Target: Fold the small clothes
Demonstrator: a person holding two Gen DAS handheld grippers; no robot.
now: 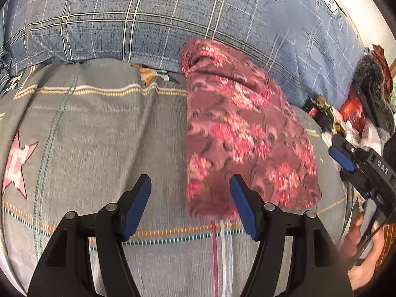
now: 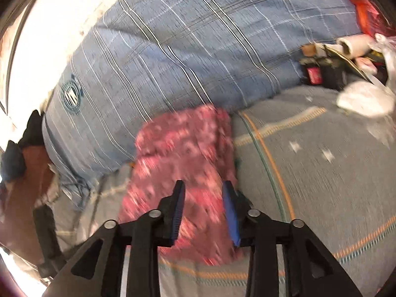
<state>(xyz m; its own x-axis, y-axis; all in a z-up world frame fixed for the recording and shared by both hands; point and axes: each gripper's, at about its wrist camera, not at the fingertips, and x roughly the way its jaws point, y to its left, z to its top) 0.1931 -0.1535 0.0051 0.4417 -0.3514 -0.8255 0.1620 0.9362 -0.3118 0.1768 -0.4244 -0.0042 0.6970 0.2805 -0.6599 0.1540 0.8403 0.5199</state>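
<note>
- Your left gripper (image 1: 190, 185) hangs above the bed with its blue-padded jaws spread wide and nothing between them; its right-hand pad overlaps the near edge of the folded pink floral garment (image 1: 245, 133) in view, though contact cannot be told.
- Your right gripper (image 2: 204, 193) points down over the near end of that same garment (image 2: 183, 173), jaws parted to a moderate gap and gripping nothing; the cloth lies beneath them, blurred.
- In the left wrist view, your right gripper's body (image 1: 358, 168) sits to the right of the garment, with your hand (image 1: 363, 255) wrapped round its handle.
- The garment lies flat as a narrow folded strip on the grey patterned bedsheet (image 1: 99, 136), its far end resting against the blue plaid pillow (image 1: 148, 17).
- Right of the garment, past the sheet's edge, a clutter of packets and white wrappers (image 2: 356, 74) is piled beside the pillow.
</note>
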